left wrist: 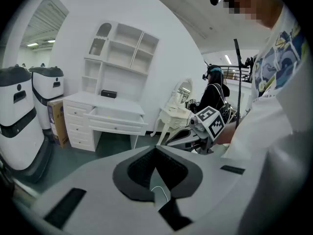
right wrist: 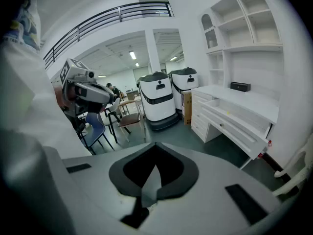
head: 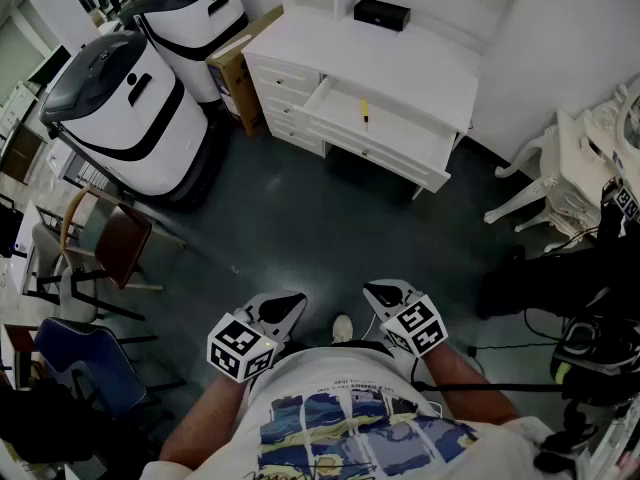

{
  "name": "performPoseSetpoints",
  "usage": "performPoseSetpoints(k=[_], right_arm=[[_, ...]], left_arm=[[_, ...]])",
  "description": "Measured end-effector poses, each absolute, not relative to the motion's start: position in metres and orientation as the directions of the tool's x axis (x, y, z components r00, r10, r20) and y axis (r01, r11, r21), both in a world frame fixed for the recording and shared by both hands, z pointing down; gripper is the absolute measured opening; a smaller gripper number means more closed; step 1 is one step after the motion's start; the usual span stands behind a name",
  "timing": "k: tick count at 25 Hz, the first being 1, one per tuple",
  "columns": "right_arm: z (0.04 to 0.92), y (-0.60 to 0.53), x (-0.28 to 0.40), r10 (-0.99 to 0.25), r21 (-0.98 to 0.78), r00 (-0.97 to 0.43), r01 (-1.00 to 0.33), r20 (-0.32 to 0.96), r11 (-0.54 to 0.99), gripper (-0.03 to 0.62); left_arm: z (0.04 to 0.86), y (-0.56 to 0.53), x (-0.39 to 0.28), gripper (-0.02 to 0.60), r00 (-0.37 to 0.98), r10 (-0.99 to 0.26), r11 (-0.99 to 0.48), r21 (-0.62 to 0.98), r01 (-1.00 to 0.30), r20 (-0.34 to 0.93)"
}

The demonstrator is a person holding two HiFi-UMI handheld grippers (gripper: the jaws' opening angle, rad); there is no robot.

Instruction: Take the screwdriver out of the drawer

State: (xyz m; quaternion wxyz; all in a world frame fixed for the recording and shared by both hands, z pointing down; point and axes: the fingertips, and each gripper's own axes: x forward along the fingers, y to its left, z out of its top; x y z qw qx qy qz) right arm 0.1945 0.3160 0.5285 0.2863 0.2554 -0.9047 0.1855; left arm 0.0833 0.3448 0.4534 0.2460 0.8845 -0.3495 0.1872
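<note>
We are facing the open drawer, screwdriver lying inside, well apart from us. We are holding the left tongs and right tongs together, empty; we are probably needing to walk closer next.

- You are not looking at any readable word or number here. The thin line of print on your shirt is coming out too small to read.
- Your left gripper and right gripper are showing only square black-and-white markers on their cubes.
- The white machine is showing a dark pictogram, with no lettering.
</note>
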Motion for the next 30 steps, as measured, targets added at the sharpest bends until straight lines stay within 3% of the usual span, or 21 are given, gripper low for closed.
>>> performPoseSetpoints(k=[16, 30], right_arm=[[0.549, 0.296, 0.230, -0.321, -0.260, -0.712, -0.577, 0.625, 0.775, 0.025], [0.560, 0.207, 0.221, -0.427, -0.226, -0.611, -0.712, 0.667, 0.665, 0.029]], left_arm=[[0.455, 0.315, 0.126, 0.014, 0.683, -0.500, -0.659, 0.278, -0.699, 0.532], [0.469, 0.214, 0.101, 0.014, 0.766, -0.419, -0.732, 0.318, -0.603, 0.488]])
